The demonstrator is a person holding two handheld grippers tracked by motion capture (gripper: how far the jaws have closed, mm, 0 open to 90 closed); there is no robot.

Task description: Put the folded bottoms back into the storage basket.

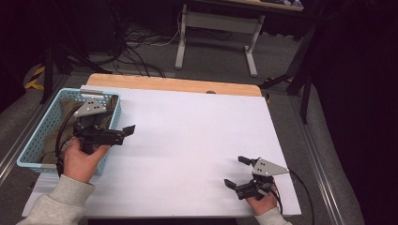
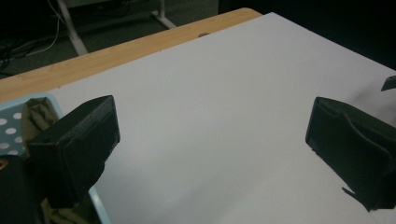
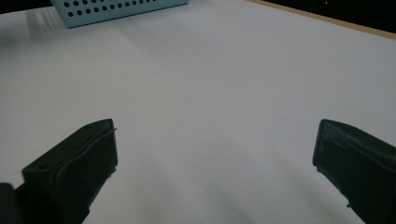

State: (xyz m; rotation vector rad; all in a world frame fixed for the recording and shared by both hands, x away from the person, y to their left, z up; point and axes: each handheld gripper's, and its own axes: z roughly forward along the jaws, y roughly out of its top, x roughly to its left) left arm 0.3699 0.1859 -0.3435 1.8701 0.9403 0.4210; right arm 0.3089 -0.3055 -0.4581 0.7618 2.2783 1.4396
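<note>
White sheet (image 1: 187,145) covers most of a wooden table (image 1: 173,84), wood strip showing at the 12 o'clock edge. Light blue perforated basket (image 1: 35,140) sits at the sheet's 9 o'clock side with beige cloth (image 1: 65,108) bunched inside. Left gripper (image 1: 126,131) held by left hand (image 1: 82,159) at the basket's inner rim, jaws released and spread wide, nothing between them, pointing toward 3 o'clock over bare sheet. In the left gripper view the basket corner and cloth sit beside the left jaw. Right gripper (image 1: 237,171) in right hand (image 1: 263,201) at 5 o'clock of the sheet, low over the paper, jaws also wide apart and empty, aimed toward 9 o'clock; basket wall is far off at 11 o'clock in the right gripper view. Grey sleeves on both forearms
</note>
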